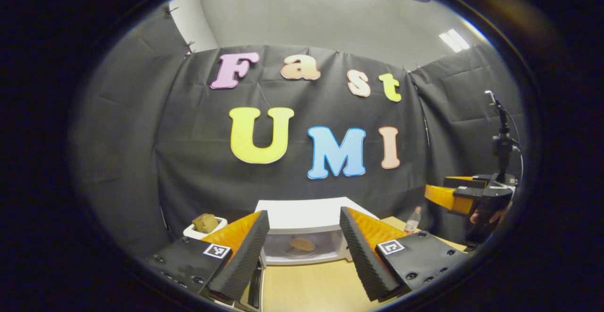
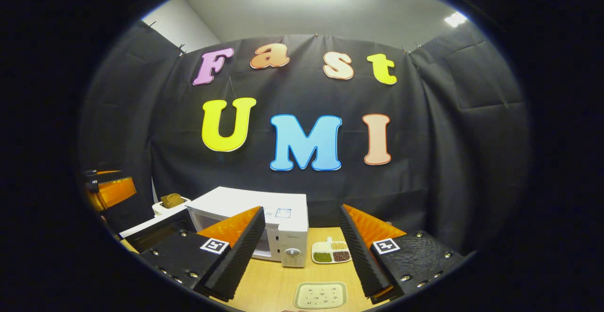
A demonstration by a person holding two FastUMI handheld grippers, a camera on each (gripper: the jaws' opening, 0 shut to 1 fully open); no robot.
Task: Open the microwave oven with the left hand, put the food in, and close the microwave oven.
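Observation:
The white microwave (image 1: 306,215) stands on the wooden table straight ahead of my left gripper (image 1: 303,217), which is open and holds nothing. Its door (image 2: 155,232) hangs open to the left. Inside the cavity a flat brown piece of food (image 1: 302,244) lies on the glass plate. In the right gripper view the microwave (image 2: 250,203) is left of centre, its control panel (image 2: 292,248) facing me. My right gripper (image 2: 302,208) is open and empty, held back from the table. The left gripper (image 2: 111,191) shows at the far left; the right gripper (image 1: 455,196), in a hand, at the far right.
A white container with a brown bread piece (image 1: 206,223) sits left of the microwave. A divided dish of beans (image 2: 331,252) and a pale tray (image 2: 321,295) lie on the table (image 2: 278,283) right of it. A small bottle (image 1: 413,219) stands near the back right; a black stand (image 1: 502,147) rises there.

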